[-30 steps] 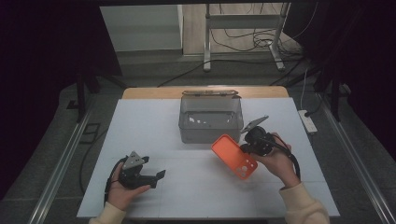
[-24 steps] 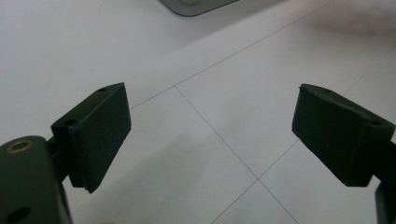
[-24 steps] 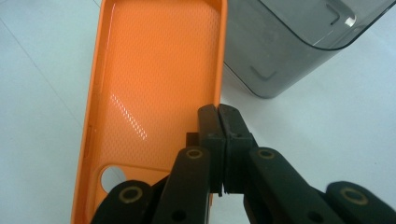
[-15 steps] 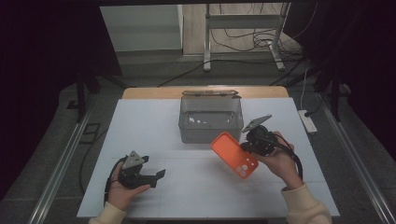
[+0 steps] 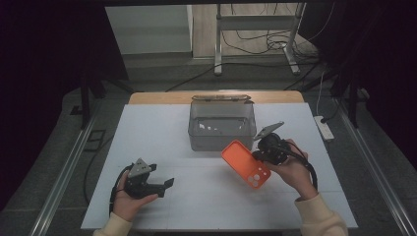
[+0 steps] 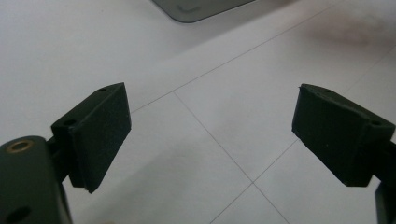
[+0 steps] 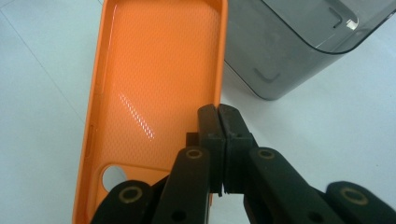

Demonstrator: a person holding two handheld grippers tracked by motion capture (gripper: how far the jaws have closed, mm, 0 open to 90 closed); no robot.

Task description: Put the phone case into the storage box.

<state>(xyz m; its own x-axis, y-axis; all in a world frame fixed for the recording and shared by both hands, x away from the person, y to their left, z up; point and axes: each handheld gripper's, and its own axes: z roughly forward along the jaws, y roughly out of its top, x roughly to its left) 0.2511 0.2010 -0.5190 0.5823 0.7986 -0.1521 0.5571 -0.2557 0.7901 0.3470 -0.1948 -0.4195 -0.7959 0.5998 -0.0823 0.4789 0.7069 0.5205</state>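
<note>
Over on the left side of the worktop (image 5: 162, 128), your left gripper (image 5: 166, 184) sits low in your left hand (image 5: 129, 199), and its fingers (image 6: 95, 135) are spread wide with nothing between them. You can see bare white worktop through the gap in the left gripper view. It is well away from everything, so it cannot help if something slips. If you swing it across fast, those wide fingers could bump the box.

Near the middle, at the far side, stands the clear grey plastic box (image 5: 221, 125). It is open on top and looks light. A push on its wall could slide it or tip it.

Just to the right of the box, your right gripper (image 5: 256, 156) holds the orange phone case (image 5: 246, 163). The case is up off the worktop and tilted, close beside the box's near corner. The fingers (image 7: 219, 135) are squeezed tight on one thin long edge of the case, close to the end with the camera hole, as the right gripper view shows.

That is a small bite on a long, bendy thing. I think the case could twist or swing in the grip if you move quickly, and then it may slide out and drop onto the worktop. The far end of the case could also catch on the box rim if you bring it over too low, and that would pull it loose or knock the box. Lift it high first, go slow, and keep the squeeze on.
</note>
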